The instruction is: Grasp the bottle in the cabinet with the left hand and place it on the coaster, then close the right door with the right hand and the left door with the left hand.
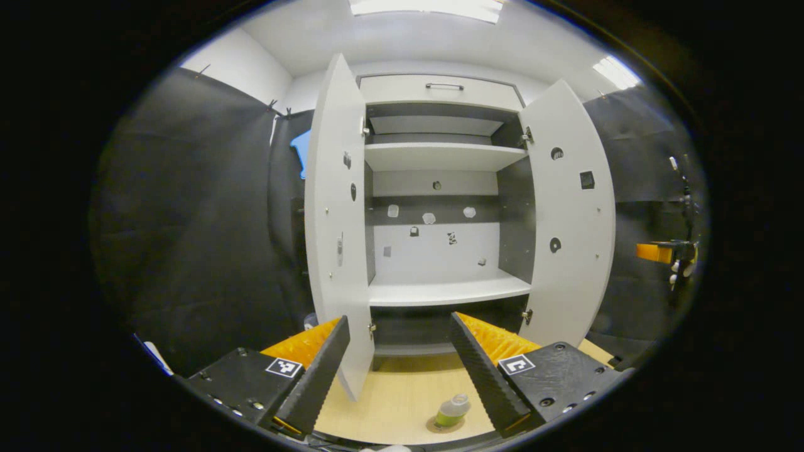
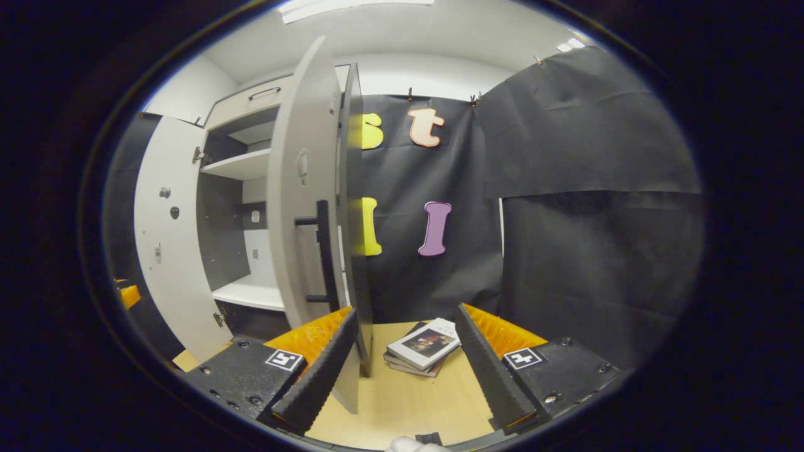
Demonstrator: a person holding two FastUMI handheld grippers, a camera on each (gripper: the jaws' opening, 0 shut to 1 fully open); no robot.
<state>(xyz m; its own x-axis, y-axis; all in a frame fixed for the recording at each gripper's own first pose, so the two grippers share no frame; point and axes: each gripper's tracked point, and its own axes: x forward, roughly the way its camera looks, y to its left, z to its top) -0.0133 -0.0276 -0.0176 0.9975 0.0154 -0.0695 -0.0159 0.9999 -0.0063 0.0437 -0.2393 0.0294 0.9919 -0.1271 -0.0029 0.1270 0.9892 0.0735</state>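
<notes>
Between my left gripper's (image 1: 399, 358) spread, empty fingers: bottle (image 1: 452, 410) upright on coaster (image 1: 445, 425), on the wooden floor before the cabinet (image 1: 440, 188). Both doors (image 1: 336, 226) stand open, presumably awaiting closing. Right gripper (image 2: 405, 351), also spread and empty, faces the right door's handle (image 2: 323, 251); books (image 2: 422, 346) beside the cabinet.

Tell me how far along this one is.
Done: the bottle stands on the coaster, and the left gripper is open. In hand: the open right gripper faces the right door. Left: both doors, including the left door, are open.
</notes>
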